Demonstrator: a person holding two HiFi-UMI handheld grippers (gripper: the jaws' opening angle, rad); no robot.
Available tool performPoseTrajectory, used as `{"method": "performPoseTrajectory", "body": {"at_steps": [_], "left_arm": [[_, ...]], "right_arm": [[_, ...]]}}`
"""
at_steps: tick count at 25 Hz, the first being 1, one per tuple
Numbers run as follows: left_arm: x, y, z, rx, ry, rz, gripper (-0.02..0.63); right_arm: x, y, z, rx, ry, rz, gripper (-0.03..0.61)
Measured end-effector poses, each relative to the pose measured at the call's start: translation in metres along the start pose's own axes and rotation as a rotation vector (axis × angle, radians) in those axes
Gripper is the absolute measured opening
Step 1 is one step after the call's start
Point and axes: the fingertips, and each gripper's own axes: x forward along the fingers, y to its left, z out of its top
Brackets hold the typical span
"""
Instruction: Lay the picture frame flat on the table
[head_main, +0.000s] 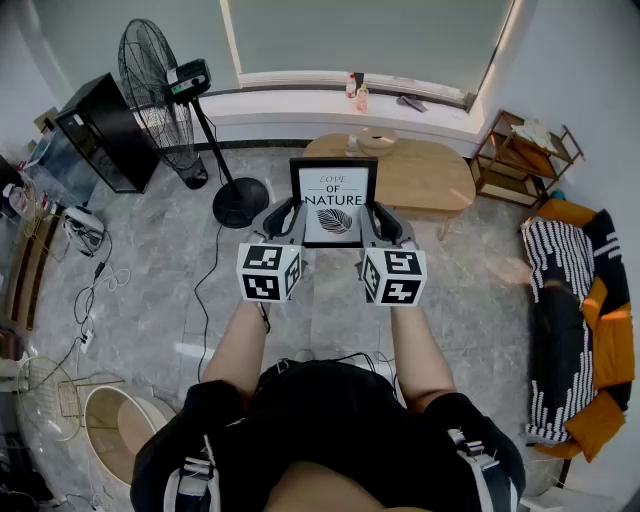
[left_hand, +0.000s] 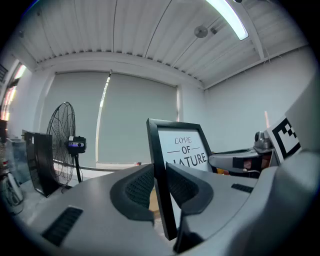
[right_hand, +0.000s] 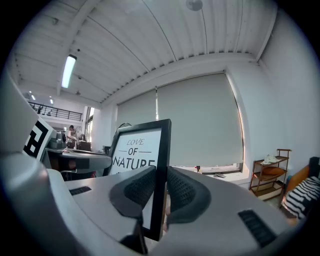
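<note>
Wooden table (head_main: 432, 178) (rounded), grey tiled floor (head_main: 150, 275)

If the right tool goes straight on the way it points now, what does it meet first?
Probably the wooden table just ahead, with the picture frame it grips touching first; height is unclear.

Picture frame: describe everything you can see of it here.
The picture frame is slim and black, around a white print reading LOVE OF NATURE above a leaf drawing. It is upright in the air, facing the person. The left hand-held gripper clamps its left edge, the right hand-held gripper its right edge.
</note>
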Motion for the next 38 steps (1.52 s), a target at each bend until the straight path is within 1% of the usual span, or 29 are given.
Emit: {"method": "performPoseTrajectory", "body": {"at_steps": [5,8,15,20,24,29,34,38], "left_arm": [[-0.011,-0.001,0.002,0.019,-0.007,0.0,0.089],[-0.013,0.001,0.006,0.027,-0.015,0.006,0.089],[-0.009,0.004,0.01,-0.006,-0.032,-0.001,0.087],[-0.008,0.019,0.004,-0.022,-0.025,0.025,0.083],[-0.008,0.029,0.001,-0.031,-0.018,0.005,0.083],[-0.016,0.051,0.001,-0.035,-0.032,-0.012,0.083],[-0.024,0.078,-0.002,-0.02,-0.036,-0.043,0.083],[-0.035,0.103,-0.01,0.015,-0.036,-0.064,0.083]], "right_arm": [[-0.008,0.007,0.001,0.018,-0.008,-0.007,0.087],[-0.009,0.01,0.004,0.011,-0.016,-0.018,0.087],[-0.005,0.008,0.011,-0.016,-0.016,-0.036,0.087],[0.002,0.02,0.008,-0.043,-0.006,-0.041,0.087],[0.008,0.028,0.006,-0.041,0.0,-0.054,0.088],[0.017,0.049,0.007,-0.054,-0.007,-0.079,0.087],[0.029,0.076,0.002,-0.039,-0.006,-0.105,0.087],[0.039,0.102,-0.007,-0.02,-0.007,-0.121,0.087]]}}
